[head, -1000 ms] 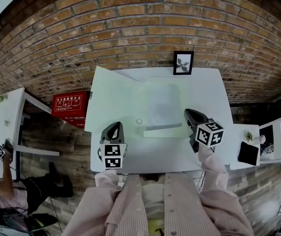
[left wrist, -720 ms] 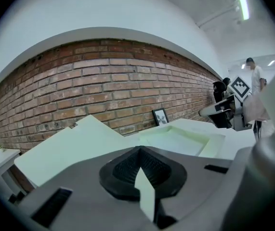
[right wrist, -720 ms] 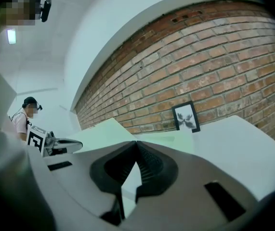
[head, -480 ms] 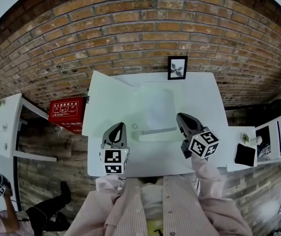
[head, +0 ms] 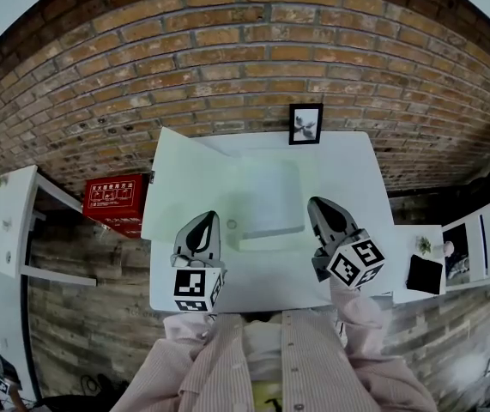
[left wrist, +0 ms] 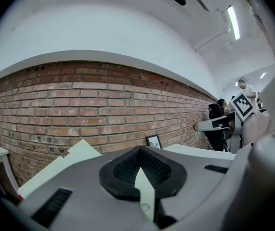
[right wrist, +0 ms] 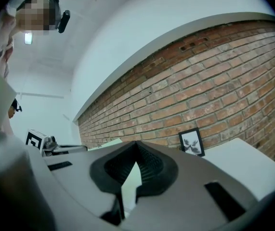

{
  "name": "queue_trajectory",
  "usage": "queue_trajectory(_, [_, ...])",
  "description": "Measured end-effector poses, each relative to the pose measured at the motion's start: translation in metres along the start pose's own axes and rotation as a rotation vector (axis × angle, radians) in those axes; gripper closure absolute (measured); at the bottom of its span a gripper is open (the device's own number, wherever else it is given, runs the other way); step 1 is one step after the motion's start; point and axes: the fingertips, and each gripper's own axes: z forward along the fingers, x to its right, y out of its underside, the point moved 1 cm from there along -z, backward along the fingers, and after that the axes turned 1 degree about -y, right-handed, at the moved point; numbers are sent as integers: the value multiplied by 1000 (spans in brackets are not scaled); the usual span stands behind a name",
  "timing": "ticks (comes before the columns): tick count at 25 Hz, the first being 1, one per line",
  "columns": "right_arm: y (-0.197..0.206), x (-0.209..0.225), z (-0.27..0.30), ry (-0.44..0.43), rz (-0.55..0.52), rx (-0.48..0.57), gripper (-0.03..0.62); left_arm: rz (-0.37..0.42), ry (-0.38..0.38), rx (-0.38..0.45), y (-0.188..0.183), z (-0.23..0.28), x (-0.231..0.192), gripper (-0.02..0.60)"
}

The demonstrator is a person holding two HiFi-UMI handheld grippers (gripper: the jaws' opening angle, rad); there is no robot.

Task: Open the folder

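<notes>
Pale, translucent plastic folder (head: 266, 194): a flat rectangle with rounded corners, faintly green-white. Lies closed near the middle of a smooth white bench (head: 352, 166). Just left of the folder's near corner, a tiny ring (head: 232, 224) on the bench top. Behind the folder, at the far edge, a small black picture frame (head: 305, 124) propped against a rough red-brown brick wall (head: 253, 50) with pale mortar lines. Left of the folder, beyond the bench, a red box (head: 111, 196) and a white side table (head: 4, 221) on a dark plank floor (head: 81, 316). Right of the folder, a white chair (head: 478, 230).

Grey shell and ribbed black pads on the left hand-held gripper (head: 203, 221). Hovers just off the folder's near left corner, jaws pressed together on nothing. Same build on the right hand-held gripper (head: 317, 206). Hangs over the folder's near right edge, jaws likewise closed and empty. Black-and-white marker cubes at the back of both, toward the striped pink sleeves (head: 227, 350). Aimed level at the wall in each gripper view, raised above the folder.
</notes>
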Motion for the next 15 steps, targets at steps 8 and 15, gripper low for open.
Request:
queue_trajectory(8, [-37,-7,-12,32,-46,95,591,-10,3,70,-31,-9,-1,588])
queue_trajectory(15, [-50,-9,-21,47,-69,138,591,-4,-7,98,-44,-16,-2,588])
